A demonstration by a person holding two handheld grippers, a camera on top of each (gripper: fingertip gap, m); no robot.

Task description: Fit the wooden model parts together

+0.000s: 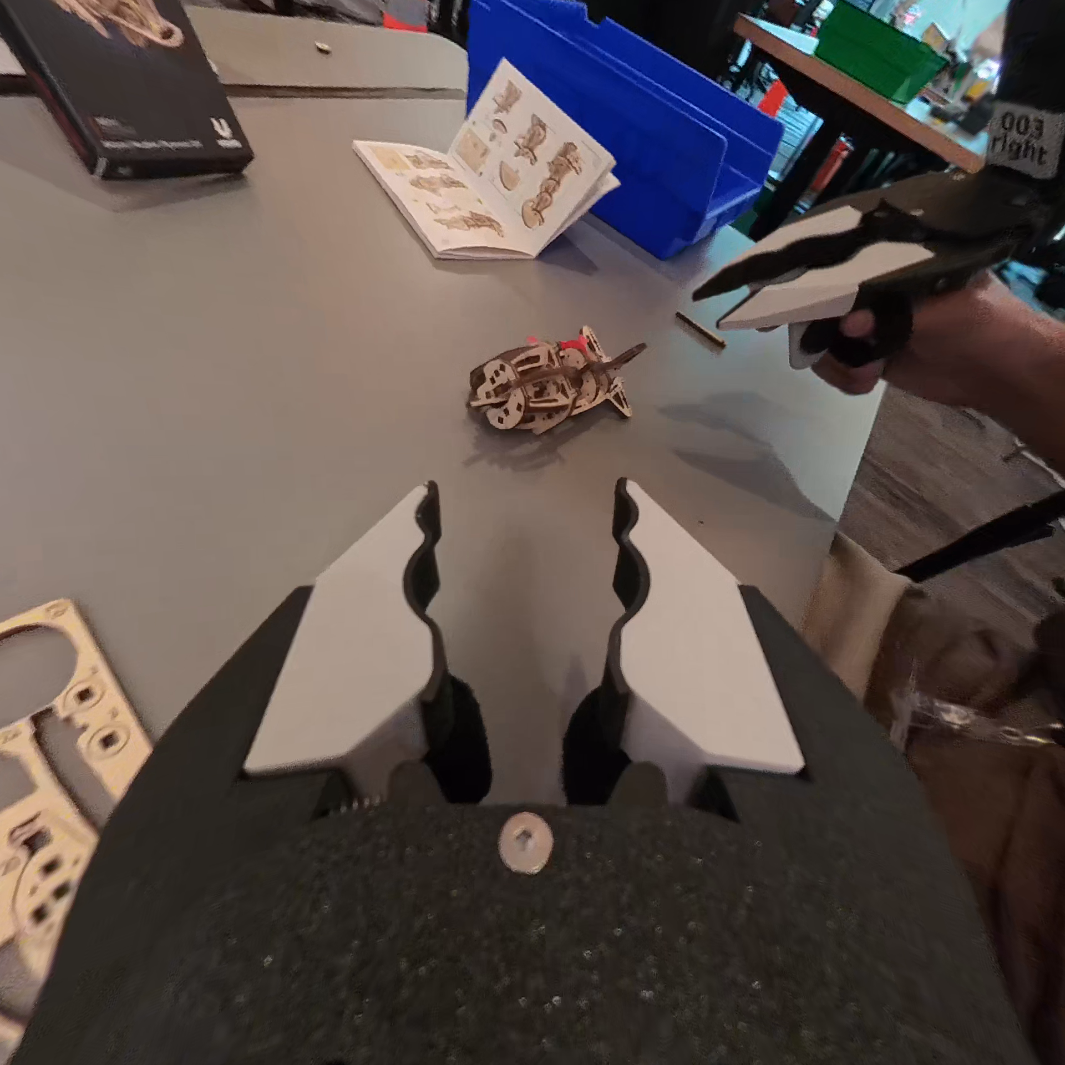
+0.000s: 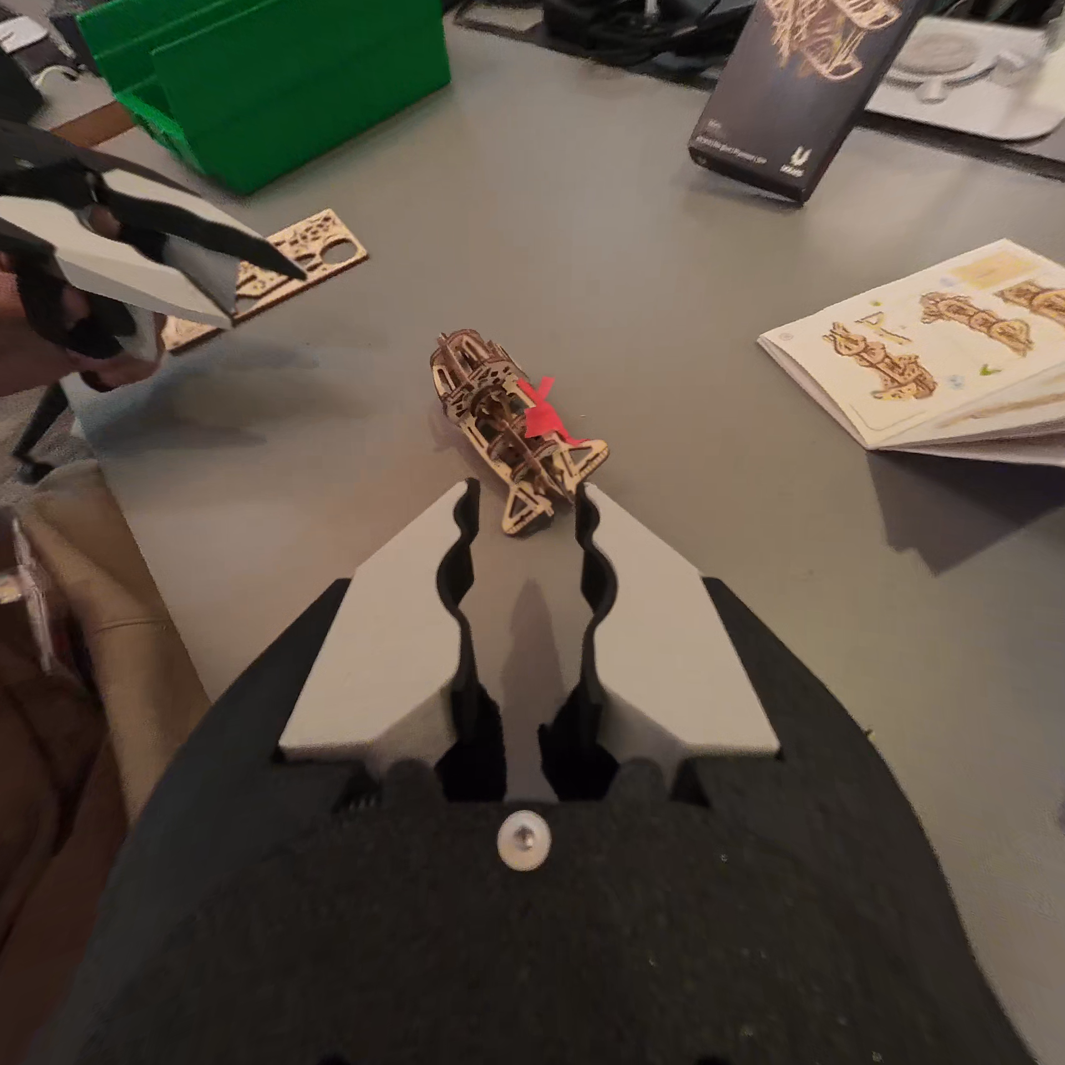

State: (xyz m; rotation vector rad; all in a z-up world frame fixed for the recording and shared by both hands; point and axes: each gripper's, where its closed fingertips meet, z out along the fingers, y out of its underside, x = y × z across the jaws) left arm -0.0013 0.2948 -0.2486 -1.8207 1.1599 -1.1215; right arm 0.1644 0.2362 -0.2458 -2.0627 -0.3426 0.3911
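A small wooden model [image 1: 547, 383] with a bit of red tape lies on its side on the grey table [image 1: 230, 357]. It also shows in the right wrist view [image 2: 507, 432]. My left gripper [image 1: 525, 490] is open and empty, a short way in front of the model. My right gripper [image 2: 527, 490] is open and empty, its fingertips just short of the model's finned end. In the left wrist view the right gripper [image 1: 714, 305] hovers to the model's right. A thin dark stick [image 1: 700, 329] lies on the table under it.
A punched-out wooden parts sheet [image 1: 52, 726] lies at my left, also seen in the right wrist view [image 2: 276, 271]. An open instruction booklet [image 1: 490, 173], a black box [image 1: 127, 86], a blue bin [image 1: 634, 127] and a green bin [image 2: 276, 80] stand around. The table's edge [image 1: 858, 461] is at right.
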